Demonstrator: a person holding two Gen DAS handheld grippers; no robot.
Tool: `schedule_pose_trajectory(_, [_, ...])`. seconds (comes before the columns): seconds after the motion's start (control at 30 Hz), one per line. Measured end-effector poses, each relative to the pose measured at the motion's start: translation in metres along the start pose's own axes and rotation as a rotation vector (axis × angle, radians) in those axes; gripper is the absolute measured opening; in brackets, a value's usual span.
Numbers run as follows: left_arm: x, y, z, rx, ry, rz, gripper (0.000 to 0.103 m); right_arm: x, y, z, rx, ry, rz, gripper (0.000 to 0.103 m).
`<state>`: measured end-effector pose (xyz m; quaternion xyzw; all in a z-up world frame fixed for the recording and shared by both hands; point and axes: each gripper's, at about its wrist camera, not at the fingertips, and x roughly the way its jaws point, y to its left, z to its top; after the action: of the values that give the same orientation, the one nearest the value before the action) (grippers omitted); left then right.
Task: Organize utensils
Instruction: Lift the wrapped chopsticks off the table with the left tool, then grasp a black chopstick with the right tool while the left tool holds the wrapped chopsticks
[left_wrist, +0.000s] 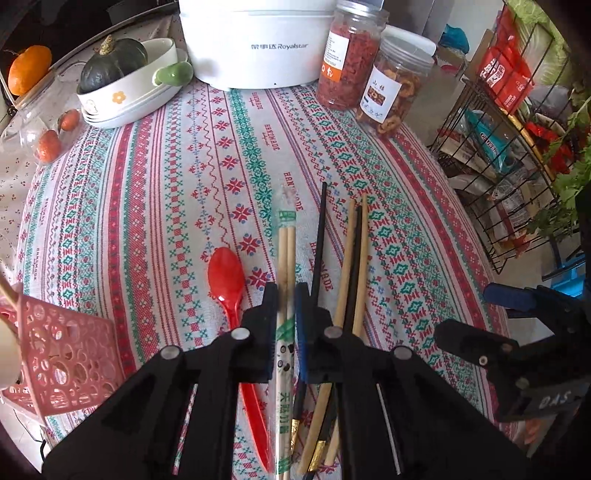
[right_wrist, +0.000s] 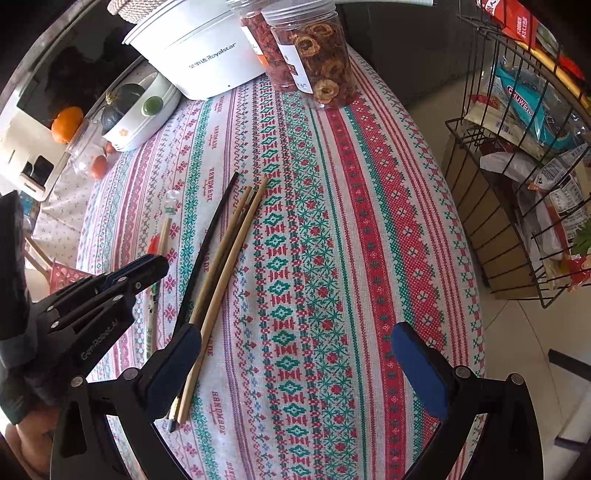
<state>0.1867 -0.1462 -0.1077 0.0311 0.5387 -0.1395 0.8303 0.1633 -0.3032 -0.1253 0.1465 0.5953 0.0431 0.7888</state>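
The left claw (left_wrist: 286, 295) pinches the wrapped chopsticks (left_wrist: 285, 258) mid-counter (left_wrist: 147, 184), seemingly to carry them to the pink basket (left_wrist: 62, 362) at the left edge, while the right claw (right_wrist: 295, 365) waits spread beside loose chopsticks (right_wrist: 221, 266).

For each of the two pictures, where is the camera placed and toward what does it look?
Left wrist: on the left gripper, looking down at wrapped chopsticks between its nearly closed fingers; right gripper at the side.
Right wrist: on the open right gripper, looking down at the tablecloth; the left gripper shows.
Shared: loose chopsticks, white cooker.
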Motion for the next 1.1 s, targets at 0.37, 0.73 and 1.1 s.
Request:
schedule_pose_trajectory(0.37, [-0.096, 0.053, -0.067, 0.036, -0.160, -0.072, 0.011, 0.010, 0.018, 0.001, -0.010, 0.000, -0.028, 0.103])
schedule_pose_trajectory(0.73, [-0.123, 0.094, -0.102, -0.034, -0.209, -0.137, 0.011, 0.050, 0.049, -0.030, -0.224, -0.020, -0.267, 0.103])
schedule_pose_trajectory(1.1, [-0.146, 0.128, -0.117, -0.059, -0.261, -0.159, 0.011, 0.030, 0.062, -0.006, -0.082, -0.158, -0.097, 0.101])
